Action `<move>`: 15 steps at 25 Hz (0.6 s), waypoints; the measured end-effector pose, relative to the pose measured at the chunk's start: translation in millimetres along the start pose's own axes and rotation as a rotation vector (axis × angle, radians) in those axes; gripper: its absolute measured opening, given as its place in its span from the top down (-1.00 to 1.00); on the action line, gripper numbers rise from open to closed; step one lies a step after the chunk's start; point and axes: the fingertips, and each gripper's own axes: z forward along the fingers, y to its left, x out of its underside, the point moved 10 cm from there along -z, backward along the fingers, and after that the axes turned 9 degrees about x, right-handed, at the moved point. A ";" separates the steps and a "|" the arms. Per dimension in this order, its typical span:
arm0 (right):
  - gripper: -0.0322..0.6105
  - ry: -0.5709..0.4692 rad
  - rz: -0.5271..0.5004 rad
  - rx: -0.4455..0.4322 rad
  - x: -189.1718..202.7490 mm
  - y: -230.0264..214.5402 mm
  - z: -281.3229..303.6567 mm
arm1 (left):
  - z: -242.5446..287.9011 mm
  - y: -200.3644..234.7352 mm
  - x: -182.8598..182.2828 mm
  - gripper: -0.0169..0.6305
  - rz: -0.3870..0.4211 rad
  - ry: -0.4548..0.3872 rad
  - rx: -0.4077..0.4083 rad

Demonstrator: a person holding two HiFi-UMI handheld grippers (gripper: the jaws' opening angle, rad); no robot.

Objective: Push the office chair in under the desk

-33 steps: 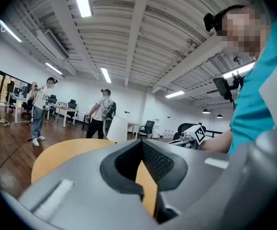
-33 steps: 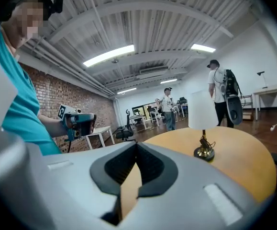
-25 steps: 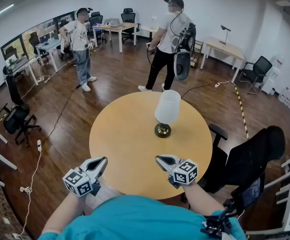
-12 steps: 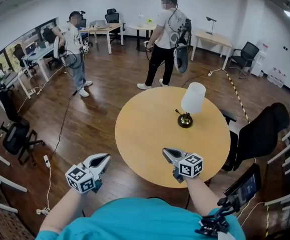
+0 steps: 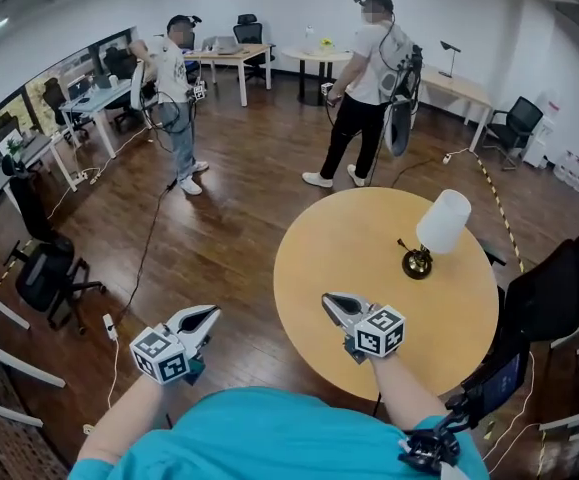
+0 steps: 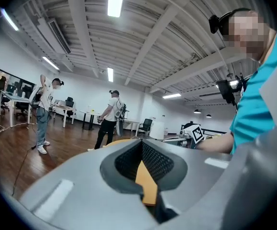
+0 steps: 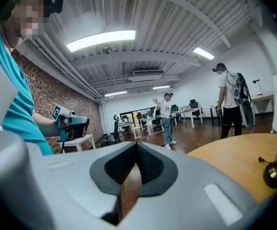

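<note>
Both tongs are closed on nothing: the left gripper (image 5: 205,315) and right gripper (image 5: 331,301) are held level ahead of the wearer. Over the last second the round table (image 5: 369,268) with its lamp (image 5: 439,223) has slid from dead ahead to about 2 o'clock, so the wearer is walking leftward. One black office chair (image 5: 554,303) sits at 3 o'clock behind the table; another chair (image 5: 44,278) stands at 9 o'clock near a white desk (image 5: 4,315). That one is probably the target, and no push has begun.
</note>
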 end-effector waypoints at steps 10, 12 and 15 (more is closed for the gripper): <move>0.89 0.034 -0.033 -0.038 14.4 50.7 185.9 | -98.3 154.3 0.7 0.88 -0.001 -0.031 0.009; 0.89 0.053 -0.043 0.013 16.2 74.4 214.3 | -125.4 191.8 -2.6 0.88 0.000 -0.044 0.062; 0.89 0.069 -0.027 0.110 15.0 142.3 257.3 | -190.6 244.7 -11.6 0.88 -0.019 -0.044 0.148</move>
